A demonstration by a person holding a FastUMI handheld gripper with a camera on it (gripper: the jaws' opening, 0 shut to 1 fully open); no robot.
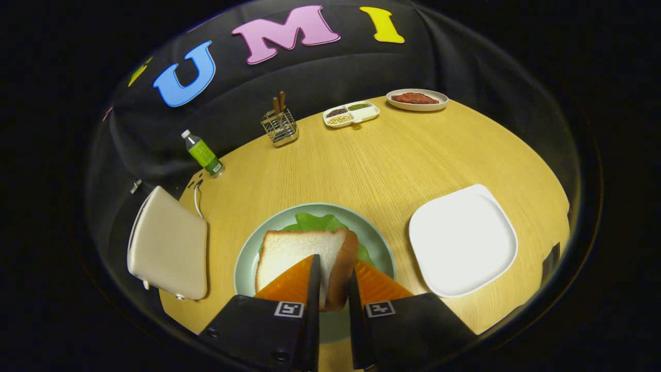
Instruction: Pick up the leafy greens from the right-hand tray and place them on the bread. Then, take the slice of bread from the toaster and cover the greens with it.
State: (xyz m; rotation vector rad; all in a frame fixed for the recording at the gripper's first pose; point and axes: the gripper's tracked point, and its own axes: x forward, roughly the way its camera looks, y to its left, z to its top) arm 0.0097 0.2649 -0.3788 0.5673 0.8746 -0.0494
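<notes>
Between the two fingers of the gripper point(333, 281) sits a slice of bread point(302, 256). Both fingers press on its brown crust edge, one on each side, so the gap between them is small and the slice is held tight. It tilts over a round pale green plate point(247, 266) on the wooden table point(372, 165). Leafy greens point(316, 221) lie on that plate, peeking out from behind and beside the bread. I cannot tell if the slice touches the greens or hangs just over them. A white square tray point(463, 240) sits near the plate on the right side. A cream toaster point(168, 244) stands on the other side of the plate, at the table's edge. Far beyond the fingers are a bottle with a green label point(203, 153), a wire holder with sticks in it point(279, 124), a white dish with little sections of beans point(351, 113), and a plate with a red piece of food point(416, 98).
</notes>
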